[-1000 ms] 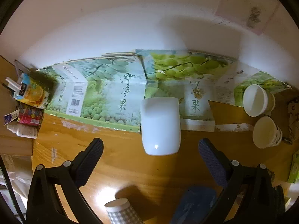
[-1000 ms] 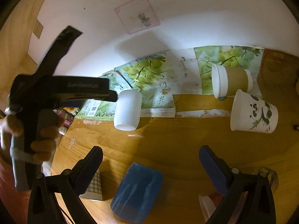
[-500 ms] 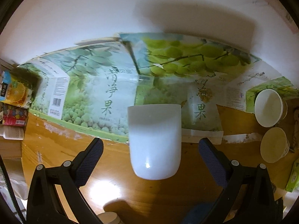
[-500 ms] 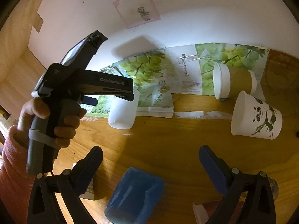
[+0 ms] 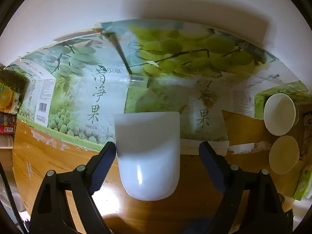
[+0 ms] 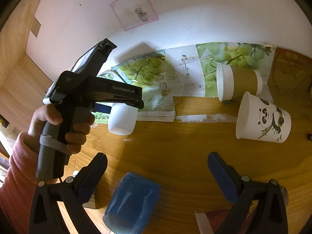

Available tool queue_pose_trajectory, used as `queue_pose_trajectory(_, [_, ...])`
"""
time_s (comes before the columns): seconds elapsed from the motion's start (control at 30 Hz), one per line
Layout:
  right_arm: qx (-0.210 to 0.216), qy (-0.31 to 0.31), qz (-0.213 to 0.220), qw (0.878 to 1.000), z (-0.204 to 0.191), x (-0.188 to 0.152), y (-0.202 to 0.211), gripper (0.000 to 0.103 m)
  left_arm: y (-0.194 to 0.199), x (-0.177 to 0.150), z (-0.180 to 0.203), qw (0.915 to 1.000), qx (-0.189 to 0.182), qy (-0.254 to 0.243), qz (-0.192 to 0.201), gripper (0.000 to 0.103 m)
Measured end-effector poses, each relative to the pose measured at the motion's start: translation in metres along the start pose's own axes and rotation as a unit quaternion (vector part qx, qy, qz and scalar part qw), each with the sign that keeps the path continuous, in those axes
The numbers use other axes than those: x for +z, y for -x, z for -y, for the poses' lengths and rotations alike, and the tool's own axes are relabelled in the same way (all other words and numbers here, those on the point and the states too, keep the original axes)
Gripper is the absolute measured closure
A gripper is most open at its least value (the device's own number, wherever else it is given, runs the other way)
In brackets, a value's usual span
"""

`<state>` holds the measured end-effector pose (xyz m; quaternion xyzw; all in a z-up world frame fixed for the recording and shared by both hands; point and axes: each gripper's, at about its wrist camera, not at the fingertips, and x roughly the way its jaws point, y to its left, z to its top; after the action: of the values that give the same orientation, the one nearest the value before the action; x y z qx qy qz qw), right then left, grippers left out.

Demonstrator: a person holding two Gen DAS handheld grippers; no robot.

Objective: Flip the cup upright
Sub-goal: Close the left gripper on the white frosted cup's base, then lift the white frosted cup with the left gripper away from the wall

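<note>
white cup (image 5: 148,154) lies on its side on the wooden table (image 5: 195,204), not flipped yet. left gripper (image 5: 156,152) straddles it, jaws spread, left pad about touching, nothing clenched. right gripper (image 6: 156,167) hangs released over a blue cup (image 6: 132,200). grasp and flip remain.

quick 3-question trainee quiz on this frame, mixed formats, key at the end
1. True or false: the left gripper is already shut on the white cup.
2. Which cup lies nearest the right gripper? A) panda cup B) blue cup C) brown-sleeved cup
3. Fill in: the white cup lies on its ____.

Key: 1 false, its fingers straddle the cup, open; 2 B; 3 side.
</note>
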<state>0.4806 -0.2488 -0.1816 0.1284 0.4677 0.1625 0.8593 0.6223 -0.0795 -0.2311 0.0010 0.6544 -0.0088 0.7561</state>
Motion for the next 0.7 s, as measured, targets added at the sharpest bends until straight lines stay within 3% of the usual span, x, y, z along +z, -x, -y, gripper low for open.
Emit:
queue_pose_trajectory(0.13, [-0.002, 0.007, 0.010, 1.000, 0.000, 0.000, -0.003, 0.000, -0.005, 0.000, -0.001, 1.0000, 0.000, -0.004, -0.005, 0.031])
queue_pose_trajectory(0.47, [0.000, 0.013, 0.014, 1.000, -0.002, -0.001, -0.005, 0.000, -0.008, 0.001, -0.014, 0.9999, -0.009, -0.006, -0.003, 0.031])
queue_pose_trajectory(0.7, [-0.004, 0.026, 0.029, 0.999, -0.007, -0.003, -0.001, 0.000, 0.012, -0.004, -0.011, 0.9998, -0.008, -0.014, 0.014, 0.031])
